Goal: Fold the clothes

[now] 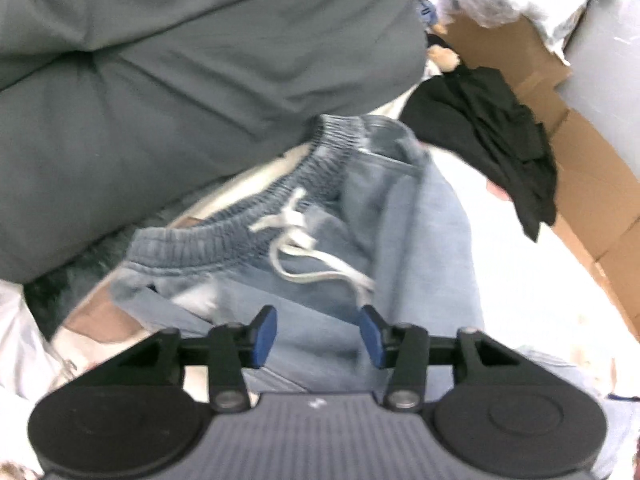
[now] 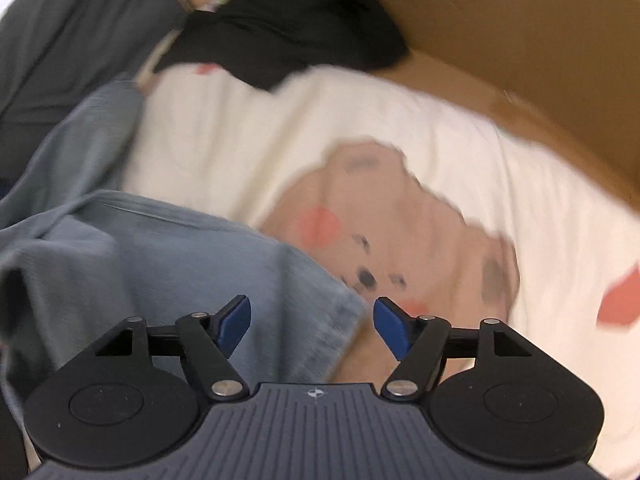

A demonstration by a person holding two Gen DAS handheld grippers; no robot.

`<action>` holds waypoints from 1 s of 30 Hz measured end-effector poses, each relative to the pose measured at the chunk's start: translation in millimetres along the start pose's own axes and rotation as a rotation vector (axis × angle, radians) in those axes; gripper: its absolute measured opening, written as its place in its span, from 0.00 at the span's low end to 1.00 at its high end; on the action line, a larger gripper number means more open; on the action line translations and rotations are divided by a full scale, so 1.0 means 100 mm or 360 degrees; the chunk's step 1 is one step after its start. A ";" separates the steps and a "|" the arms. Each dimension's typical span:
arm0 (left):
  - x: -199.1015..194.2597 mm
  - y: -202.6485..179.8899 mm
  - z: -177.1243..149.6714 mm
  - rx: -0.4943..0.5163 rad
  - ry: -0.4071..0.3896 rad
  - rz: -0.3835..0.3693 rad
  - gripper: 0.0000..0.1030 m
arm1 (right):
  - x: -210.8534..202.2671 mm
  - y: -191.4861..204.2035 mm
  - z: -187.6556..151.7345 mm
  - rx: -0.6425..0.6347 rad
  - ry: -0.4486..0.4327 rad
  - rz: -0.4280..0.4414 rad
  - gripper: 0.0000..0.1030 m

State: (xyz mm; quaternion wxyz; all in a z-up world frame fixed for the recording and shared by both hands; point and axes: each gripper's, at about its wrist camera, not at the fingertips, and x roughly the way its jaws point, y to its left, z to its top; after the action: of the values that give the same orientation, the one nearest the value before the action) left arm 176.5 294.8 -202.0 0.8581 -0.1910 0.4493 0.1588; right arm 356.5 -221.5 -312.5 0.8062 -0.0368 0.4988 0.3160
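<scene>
White bedding printed with a tan cartoon bear serves as the work surface, bordered on the far right by brown cardboard box walls and on the far left by a large grey padded cushion. A crumpled black garment lies at the far side against the cardboard. The task's item, a pair of light blue soft cotton sweatpants with a ribbed elastic waistband and a white drawstring, is spread on the bedding with the waist toward the cushion and the legs running back toward the viewer. The left gripper hovers just above the cloth below the drawstring, its blue pads moderately apart with nothing pinched between them. The right gripper is over the hem end of a leg, where the blue cloth meets the bear print, its jaws wide and empty. The pants look light, limp and a little bulky, likely to sag and bunch rather than keep a crease, so a hold on doubled or thicker edges should serve best: the waistband at a side seam for one gripper, the hem corner for the other. The loose drawstring could snag a pad and is better avoided.
</scene>
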 end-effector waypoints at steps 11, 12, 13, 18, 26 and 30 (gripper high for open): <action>-0.06 -0.65 -0.17 0.0114 0.0050 -0.0087 0.58 | 0.12 -0.23 -0.19 0.0339 -0.0051 0.0140 0.00; -0.06 -0.70 -0.17 0.0125 0.0051 -0.0095 0.58 | 0.06 -0.23 -0.21 0.0310 -0.0077 0.0151 0.00; -0.06 -0.73 -0.18 0.0143 0.0048 -0.0104 0.58 | -0.01 -0.24 -0.23 0.0299 -0.0108 0.0164 0.00; -0.07 -0.83 -0.21 0.0174 0.0036 -0.0121 0.58 | -0.36 -0.34 -0.32 0.0305 -0.0240 0.0210 0.00; -0.05 -0.86 -0.27 0.0154 0.0038 -0.0122 0.64 | -0.51 -0.35 -0.39 0.0282 -0.0280 0.0207 0.00; 0.00 -0.82 -0.31 0.0054 -0.0010 -0.0097 0.65 | -0.54 -0.34 -0.44 0.0273 -0.0270 0.0200 0.00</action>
State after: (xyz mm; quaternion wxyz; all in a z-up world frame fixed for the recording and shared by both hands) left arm 190.7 208.4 -203.2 0.8670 -0.1897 0.4433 0.1257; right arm 324.0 -290.4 -298.3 0.8243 0.0906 0.4553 0.3241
